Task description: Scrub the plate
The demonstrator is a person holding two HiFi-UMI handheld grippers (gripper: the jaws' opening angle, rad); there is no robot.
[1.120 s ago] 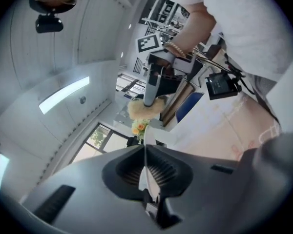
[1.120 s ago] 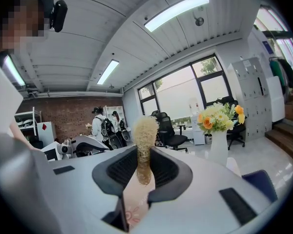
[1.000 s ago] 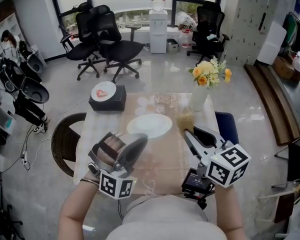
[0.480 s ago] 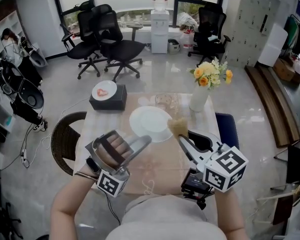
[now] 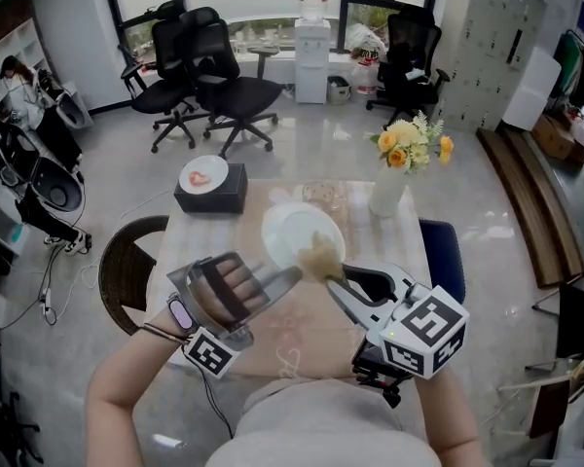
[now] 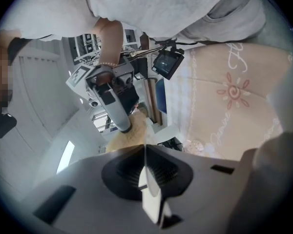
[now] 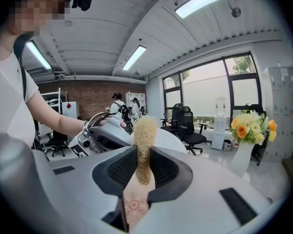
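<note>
In the head view my left gripper is shut on the near rim of a white plate, held up tilted above the table. My right gripper is shut on a tan fibre scrubber, which rests against the plate's lower face. The left gripper view shows the plate's thin edge clamped between the jaws, with the scrubber and the other gripper beyond. In the right gripper view the scrubber stands upright between the jaws, the plate just behind it.
The table carries a pink patterned cloth, a white vase of yellow flowers, a glass dish and a black box with a small plate on top. A wicker chair stands left, a blue seat right.
The plate has been lifted off the table by the left gripper and tilted up. The right gripper has carried the scrubber leftward onto the plate.
</note>
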